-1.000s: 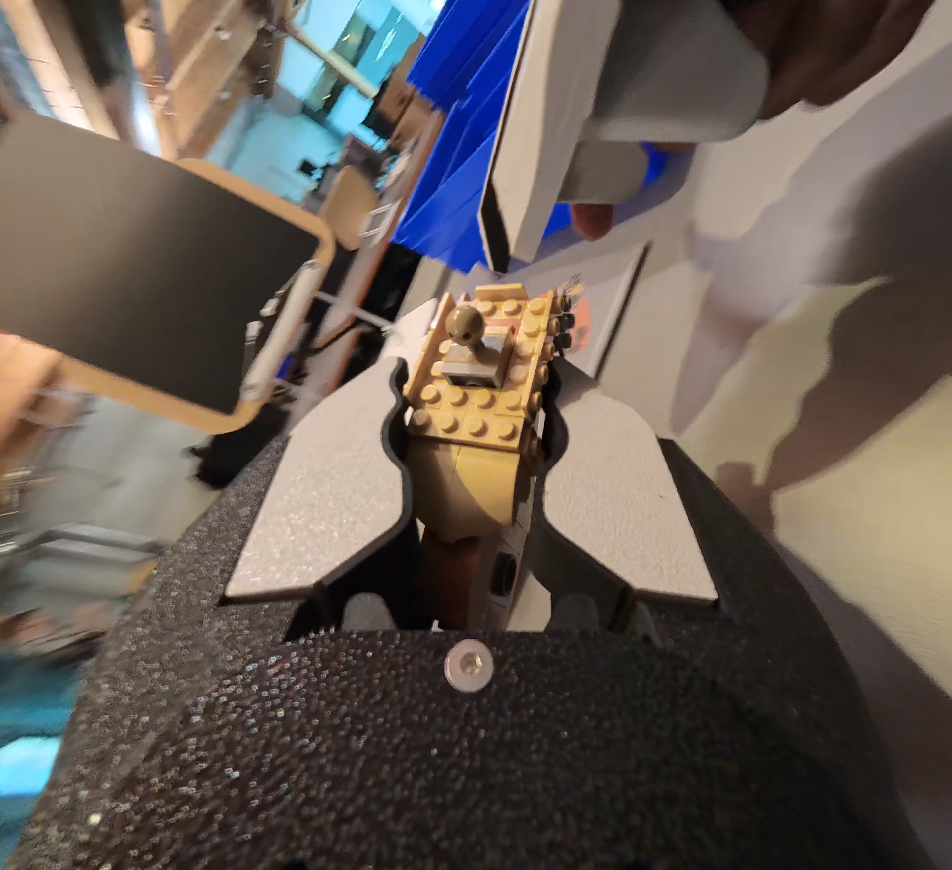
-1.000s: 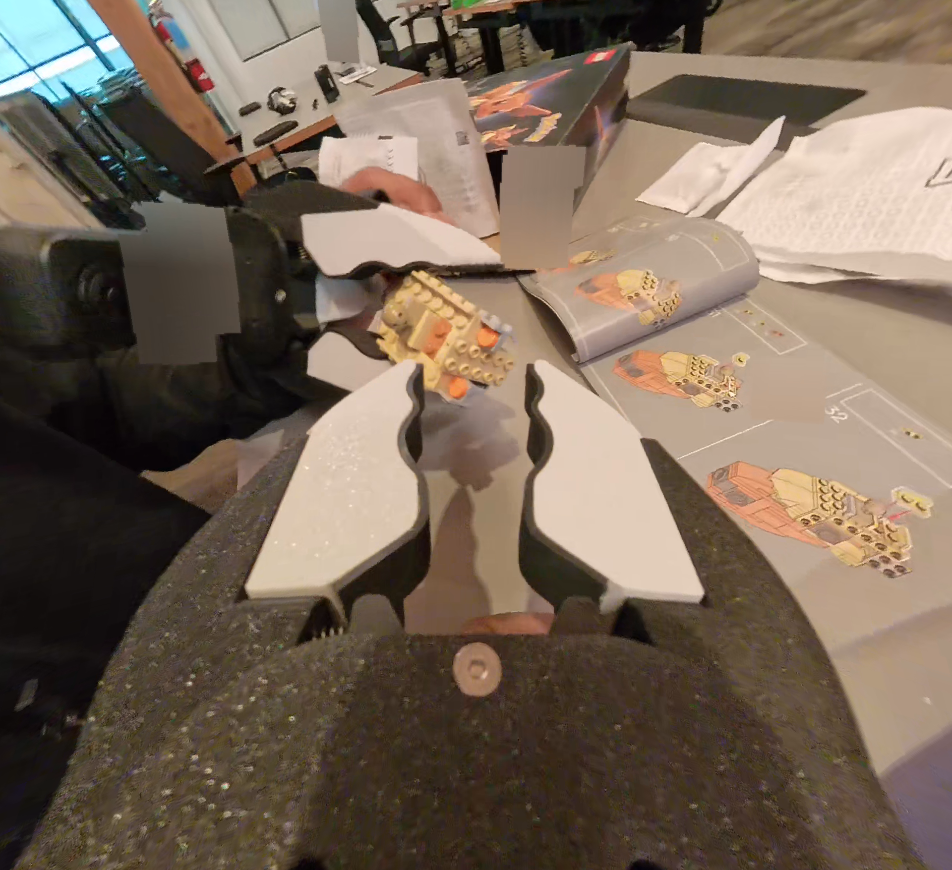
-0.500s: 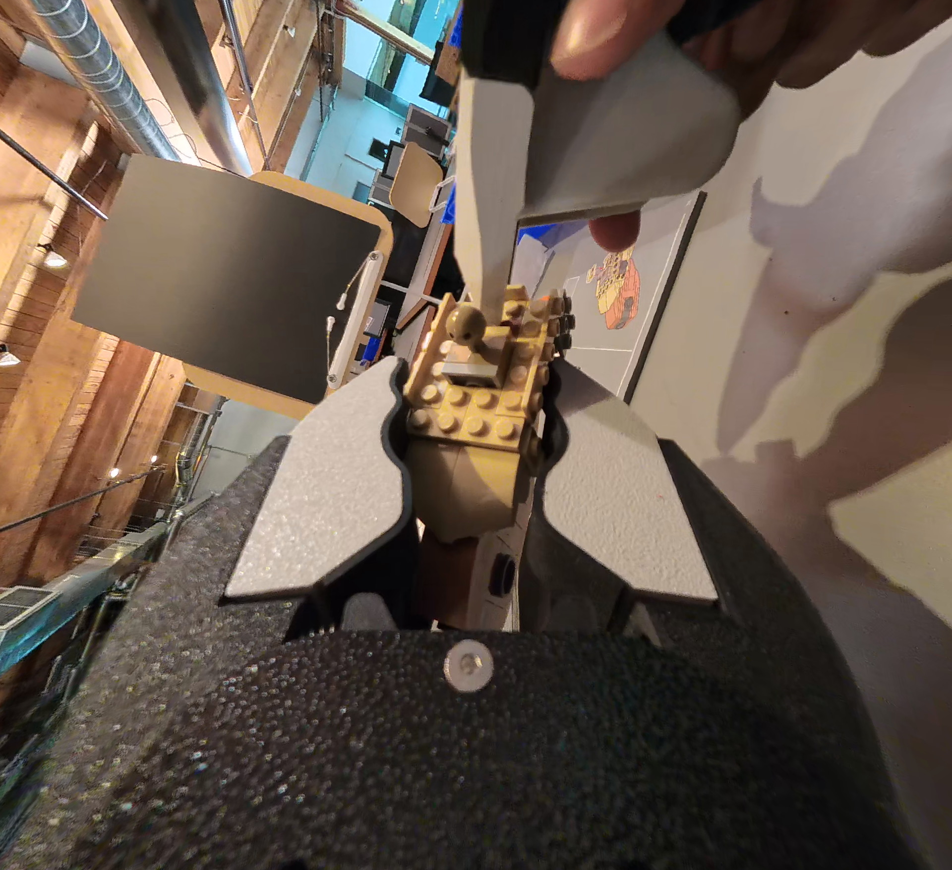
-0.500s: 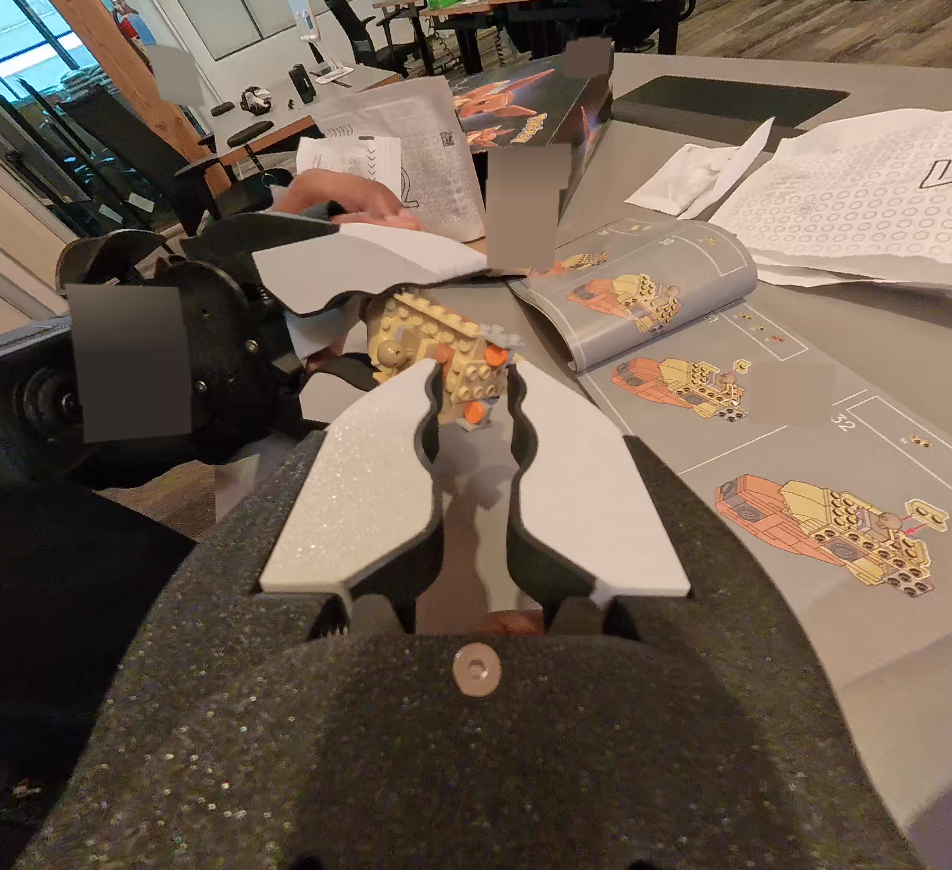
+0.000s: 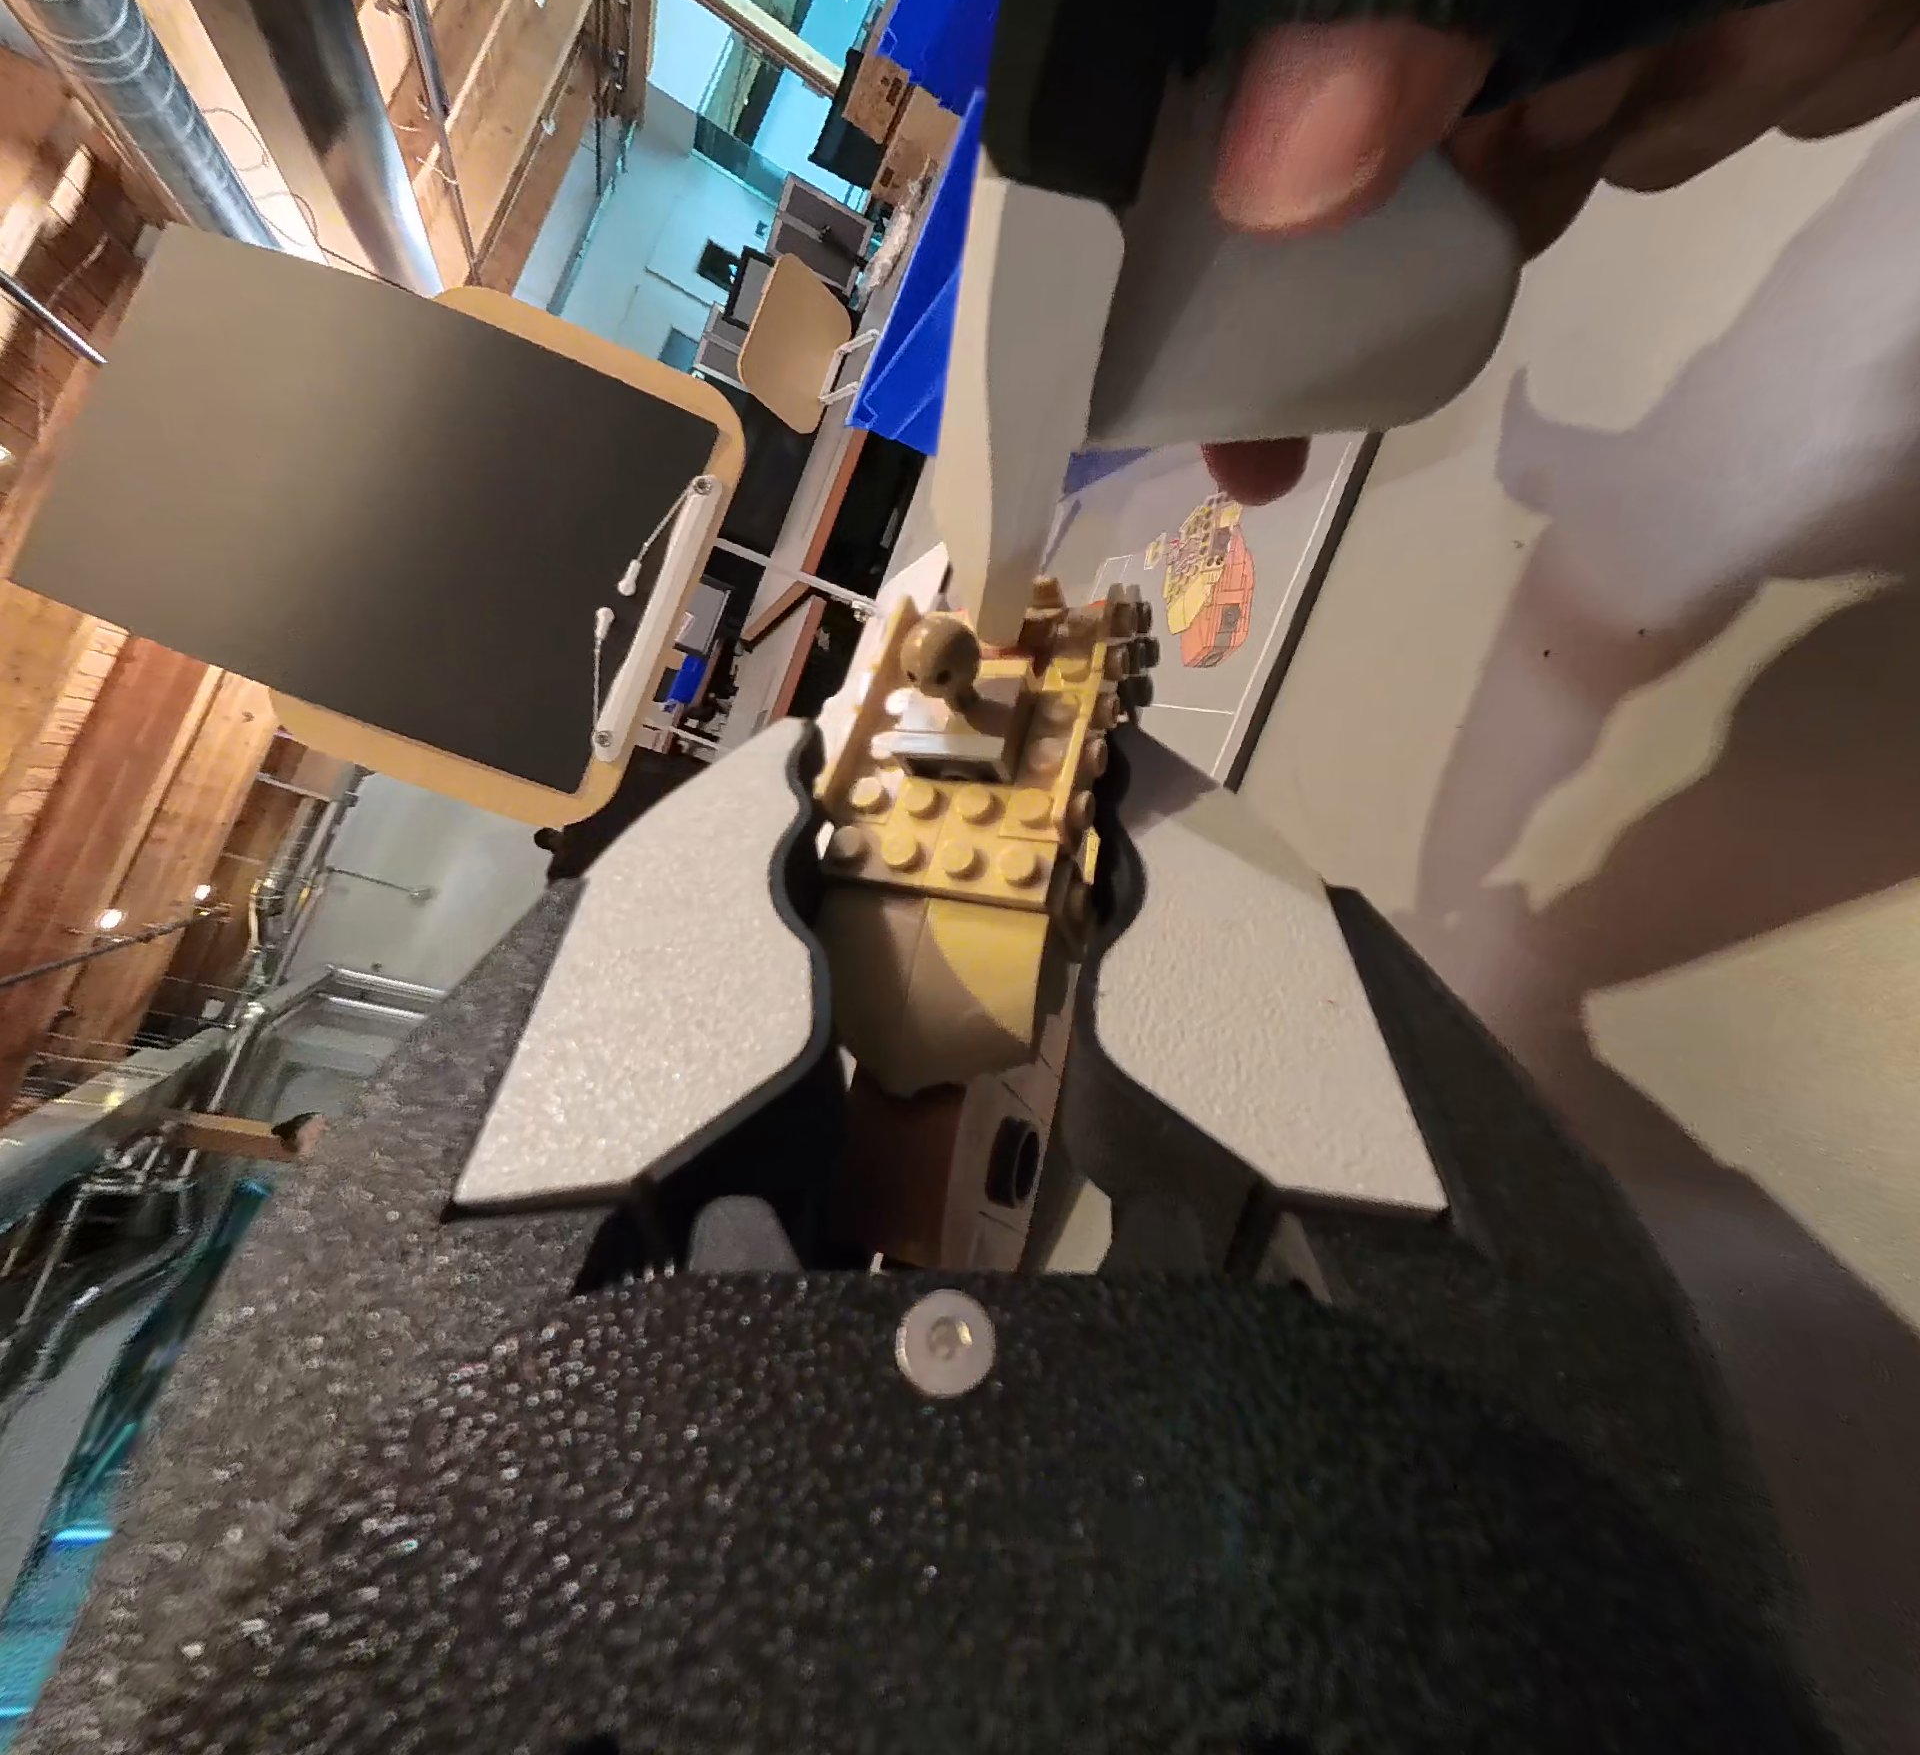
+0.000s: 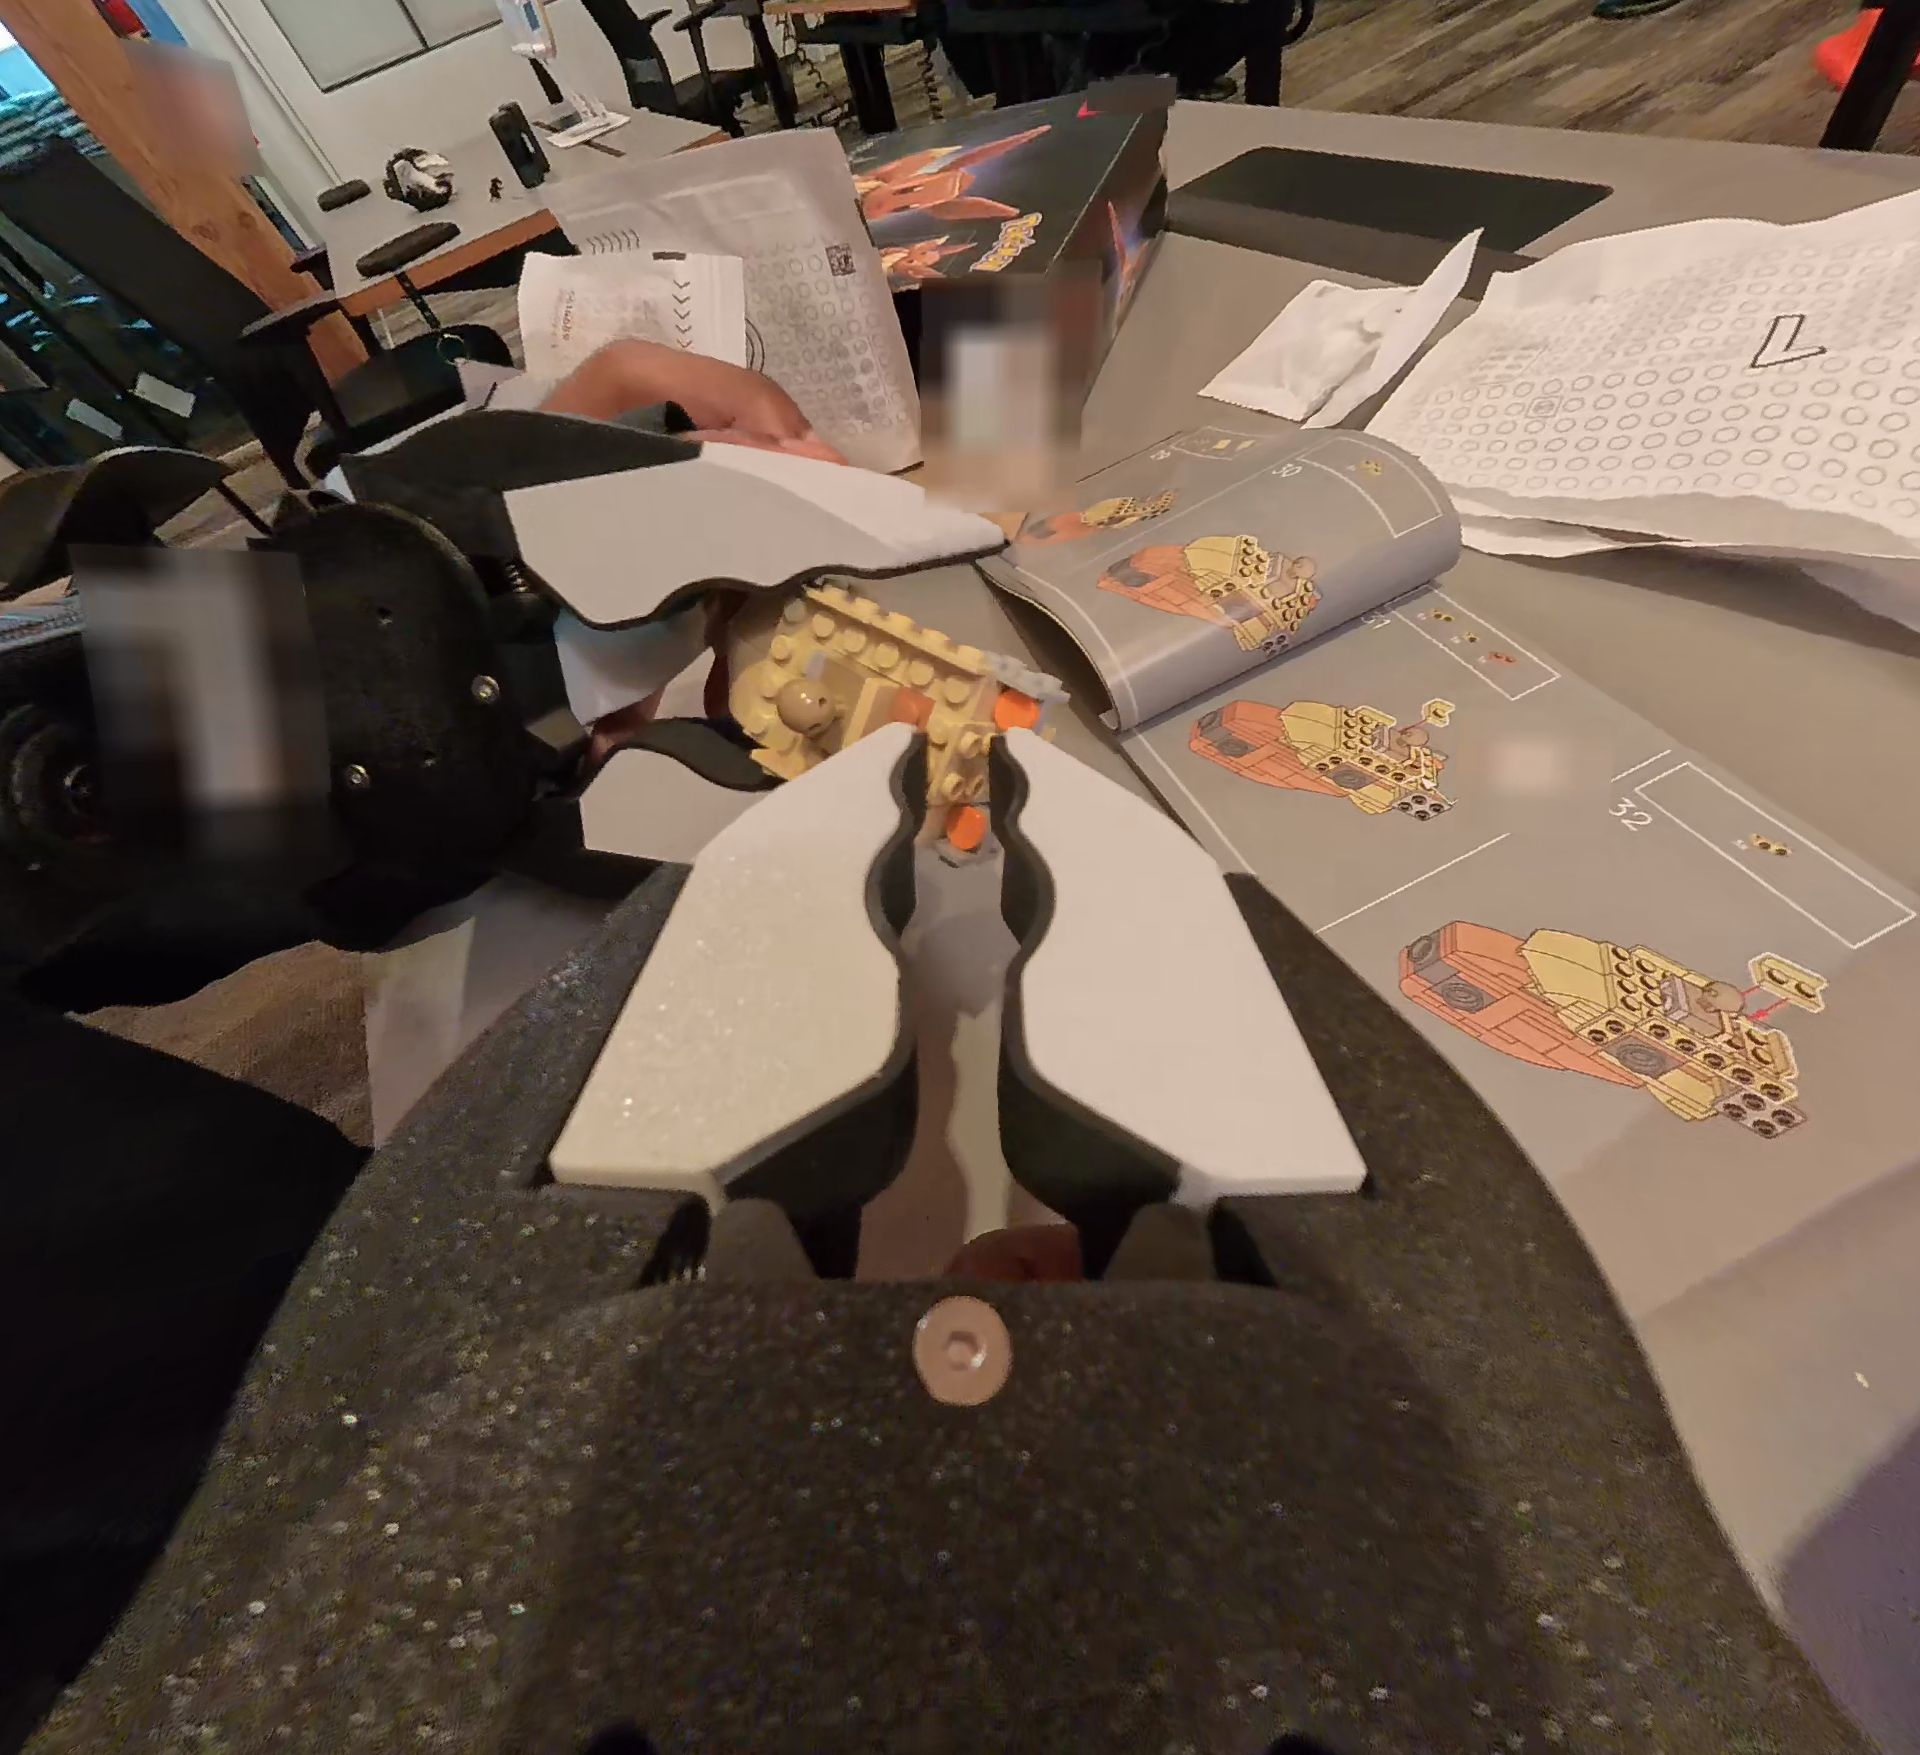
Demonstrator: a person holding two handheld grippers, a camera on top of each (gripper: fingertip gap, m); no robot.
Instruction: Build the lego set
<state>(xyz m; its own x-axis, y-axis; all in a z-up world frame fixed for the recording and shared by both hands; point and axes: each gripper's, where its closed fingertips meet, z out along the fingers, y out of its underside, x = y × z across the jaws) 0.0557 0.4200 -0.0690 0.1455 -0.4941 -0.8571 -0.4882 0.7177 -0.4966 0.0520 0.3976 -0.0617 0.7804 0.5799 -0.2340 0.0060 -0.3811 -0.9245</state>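
Note:
The tan lego model (image 5: 966, 832) with a round ball-headed piece on top sits between the fingers of my left gripper (image 5: 961, 760), which is shut on it. My right gripper's fingers (image 5: 987, 417) come down from above and touch the model's far end. In the right wrist view my right gripper (image 6: 954, 755) is closed narrowly on the end of the model (image 6: 862, 666), near its orange studs. The left gripper's upper finger (image 6: 727, 521) lies over the model from the left.
The open instruction booklet (image 6: 1455, 822) lies on the grey table (image 6: 1714, 1393) to the right. The set's box (image 6: 997, 199) and white paper bags (image 6: 1662, 375) lie behind. A hand (image 6: 686, 396) shows behind the left gripper. Only a small space, under 4 cm, lies between the two pairs of fingers.
My right gripper has moved in onto the model's end and its fingers have narrowed from wide open to closed on it. The left gripper keeps holding the model.

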